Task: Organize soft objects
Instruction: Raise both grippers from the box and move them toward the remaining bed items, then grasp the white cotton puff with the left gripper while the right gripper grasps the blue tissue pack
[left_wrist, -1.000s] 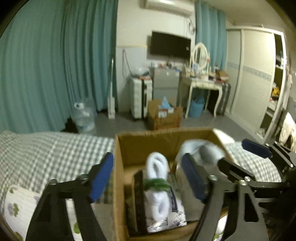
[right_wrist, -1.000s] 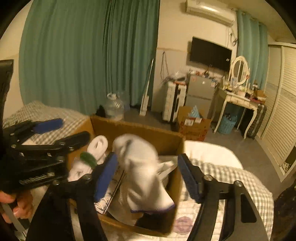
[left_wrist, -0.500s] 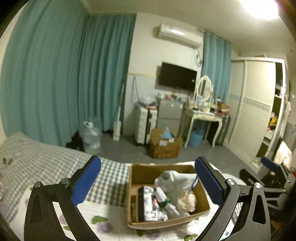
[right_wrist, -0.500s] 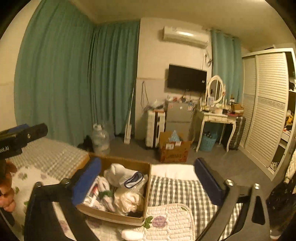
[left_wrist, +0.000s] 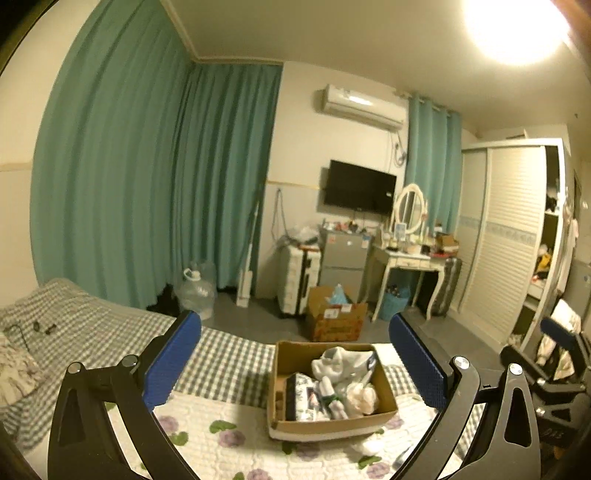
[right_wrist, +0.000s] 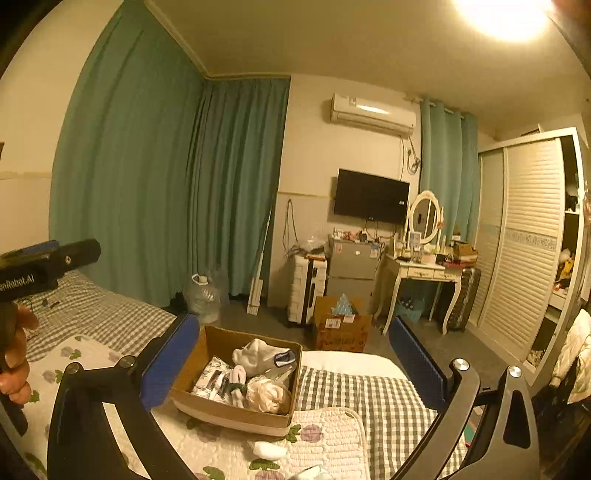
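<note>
Both grippers are pulling back and up from the box (left_wrist: 332, 424); left gripper (left_wrist: 295, 365) and right gripper (right_wrist: 291, 363) are hanging wide open, fingers (left_wrist: 171, 363) holding nothing. Box is sitting on the bed (left_wrist: 229, 360), well beyond the fingertips, between them in both views, long axis running away from the cameras. Socks (right_wrist: 258, 354) and other soft bundles are lying inside.

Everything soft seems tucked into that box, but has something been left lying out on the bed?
Yes. A small white item lies on the floral quilt just in front of the cardboard box, outside it, while the other soft things are inside. It is too blurred to identify.
</note>
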